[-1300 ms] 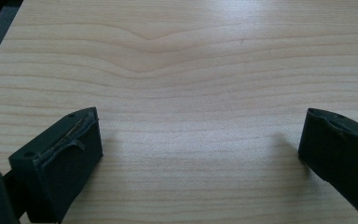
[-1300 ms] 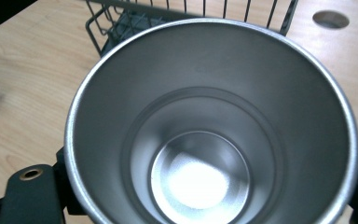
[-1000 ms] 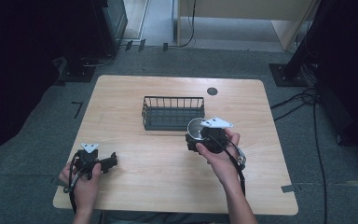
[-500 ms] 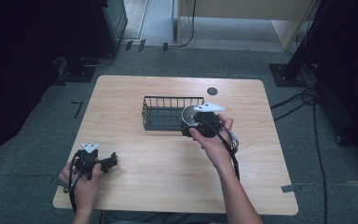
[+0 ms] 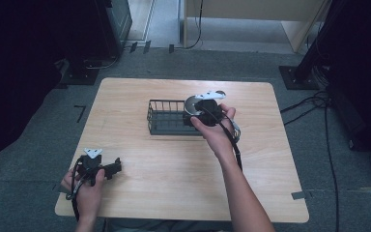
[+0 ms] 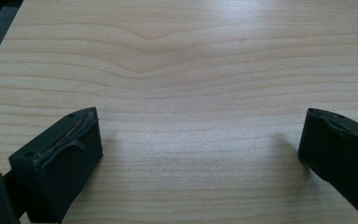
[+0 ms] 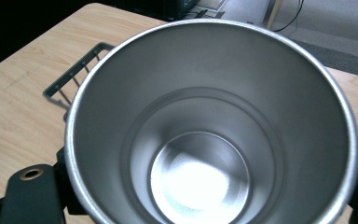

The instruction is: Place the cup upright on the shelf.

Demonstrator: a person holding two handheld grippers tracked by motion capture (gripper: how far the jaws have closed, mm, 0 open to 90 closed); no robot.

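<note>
High view: right tongs (image 5: 199, 112) clamp steel cup (image 5: 192, 104) over wire basket (image 5: 166, 117).

Clearance around both tools: tight at the right one, wide at the left.

The right gripper (image 5: 204, 112), clamped on the steel cup (image 7: 209, 121), hangs over the right end of the wire basket (image 5: 166, 117); the basket's rim and wire walls lie directly below and to the tool's left, the one obstacle close by. To its right and toward the person, the table (image 5: 174, 183) lies bare. The left gripper (image 6: 200, 144), jaws apart, rests near the front left corner; ahead of its jaws lies bare wood, with the basket well apart.
</note>
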